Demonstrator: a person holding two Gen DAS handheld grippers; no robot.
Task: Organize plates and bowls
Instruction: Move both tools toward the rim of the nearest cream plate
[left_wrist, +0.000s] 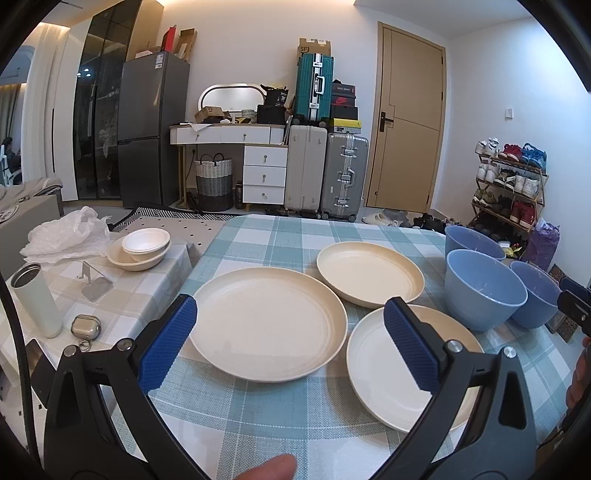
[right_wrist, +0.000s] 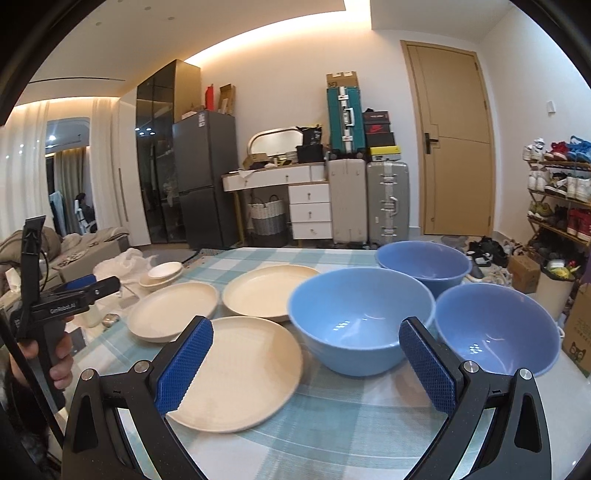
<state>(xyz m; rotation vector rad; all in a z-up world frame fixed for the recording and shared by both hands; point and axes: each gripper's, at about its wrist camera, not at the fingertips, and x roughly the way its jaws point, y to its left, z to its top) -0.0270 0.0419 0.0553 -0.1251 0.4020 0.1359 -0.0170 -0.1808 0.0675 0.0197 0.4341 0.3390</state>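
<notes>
Domestic room; work surface is a table under a teal-and-white checked cloth (left_wrist: 266, 417), with a door, suitcases and a shoe rack behind. Left gripper (left_wrist: 290, 314): jaws wide apart, nothing between the blue pads, held above the cloth with the largest cream plate (left_wrist: 267, 323) framed in the gap. Right gripper (right_wrist: 306, 334): jaws likewise apart and empty, the nearest blue bowl (right_wrist: 360, 319) seen between them. Three cream plates lie flat and separate: the large one at left, a second (left_wrist: 369, 273) behind it, a third (left_wrist: 373, 373) just beside both on the near right. Three blue bowls stand upright in a tight cluster to the right of the plates: near-left, far (right_wrist: 423, 262) and near-right (right_wrist: 496, 328); whether their rims touch cannot be told through the fisheye. On a lower side table to the left: two nested cream dishes (left_wrist: 142, 247), a crumpled plastic bag (left_wrist: 68, 236), a white flask (left_wrist: 35, 299).
</notes>
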